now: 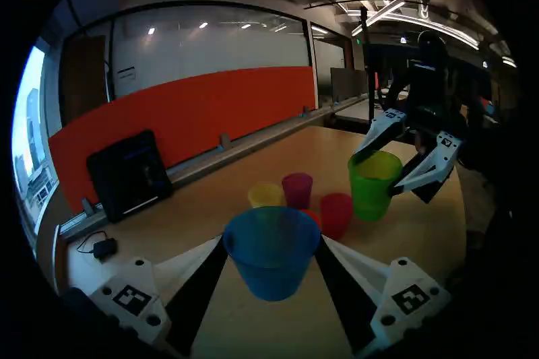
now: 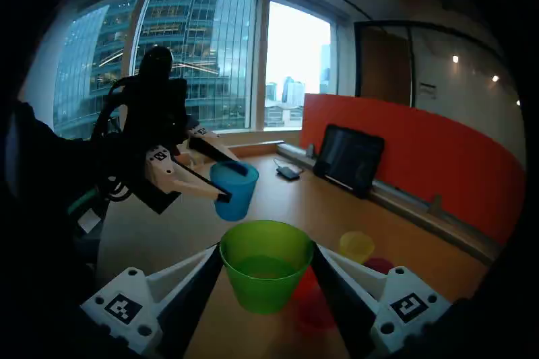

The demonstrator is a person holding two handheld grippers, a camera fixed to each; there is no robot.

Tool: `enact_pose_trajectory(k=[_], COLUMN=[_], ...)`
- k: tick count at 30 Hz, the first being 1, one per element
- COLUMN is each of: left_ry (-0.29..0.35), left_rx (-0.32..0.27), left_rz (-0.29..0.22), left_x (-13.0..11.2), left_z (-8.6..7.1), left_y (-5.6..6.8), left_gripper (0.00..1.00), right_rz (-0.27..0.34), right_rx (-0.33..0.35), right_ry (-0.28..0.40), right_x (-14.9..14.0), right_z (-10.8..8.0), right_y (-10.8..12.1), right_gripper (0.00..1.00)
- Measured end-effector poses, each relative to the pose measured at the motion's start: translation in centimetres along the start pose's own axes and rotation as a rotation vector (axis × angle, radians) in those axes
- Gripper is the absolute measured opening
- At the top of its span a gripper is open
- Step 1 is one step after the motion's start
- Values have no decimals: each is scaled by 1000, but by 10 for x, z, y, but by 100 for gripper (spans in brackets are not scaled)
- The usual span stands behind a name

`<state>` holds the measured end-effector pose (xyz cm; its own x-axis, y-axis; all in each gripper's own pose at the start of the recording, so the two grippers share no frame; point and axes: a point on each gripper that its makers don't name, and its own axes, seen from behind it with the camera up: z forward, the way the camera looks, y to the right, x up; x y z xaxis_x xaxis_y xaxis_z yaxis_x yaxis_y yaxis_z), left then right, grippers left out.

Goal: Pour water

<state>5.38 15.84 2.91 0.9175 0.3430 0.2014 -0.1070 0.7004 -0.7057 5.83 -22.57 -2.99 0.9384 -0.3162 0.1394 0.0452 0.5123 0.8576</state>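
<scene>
**A:** Where is the water (image 2: pixel 264 267)?

**B:** Low in the green cup (image 2: pixel 259 295). The right gripper view looks down into it. The right gripper (image 2: pixel 266 251) clamps that cup, one finger on each side.

**A:** And the blue cup (image 1: pixel 271 251)?

**B:** It is upright, gripped between both fingers of the left gripper (image 1: pixel 271 243), above the table (image 1: pixel 323 150). I cannot tell whether anything is in it.

**A:** What lies around them?

**B:** In the left gripper view, a yellow cup (image 1: pixel 265 194), a pink cup (image 1: pixel 297 189) and a red cup (image 1: pixel 335 214) stand on the table between the two held cups. The right gripper view has tall windows (image 2: pixel 195 56) behind the blue cup.
</scene>
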Motion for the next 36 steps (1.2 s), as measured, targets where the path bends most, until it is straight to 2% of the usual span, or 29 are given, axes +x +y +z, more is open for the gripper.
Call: enact_pose_trajectory(k=[14, 26, 36], left_ry=[-115, -174, -217], left_rx=[-65, -114, -133], left_rz=[54, 72, 79], left_x=[-44, -70, -89], left_z=[13, 26, 34], left_y=[20, 30, 34], left_gripper=[88, 88, 88], right_rz=[-14, -35, -54], right_rx=[66, 93, 111], right_ry=[-117, -201, -260], right_x=[-38, -70, -94], right_z=[14, 25, 31], right_y=[-11, -16, -19], right_gripper=[93, 93, 94])
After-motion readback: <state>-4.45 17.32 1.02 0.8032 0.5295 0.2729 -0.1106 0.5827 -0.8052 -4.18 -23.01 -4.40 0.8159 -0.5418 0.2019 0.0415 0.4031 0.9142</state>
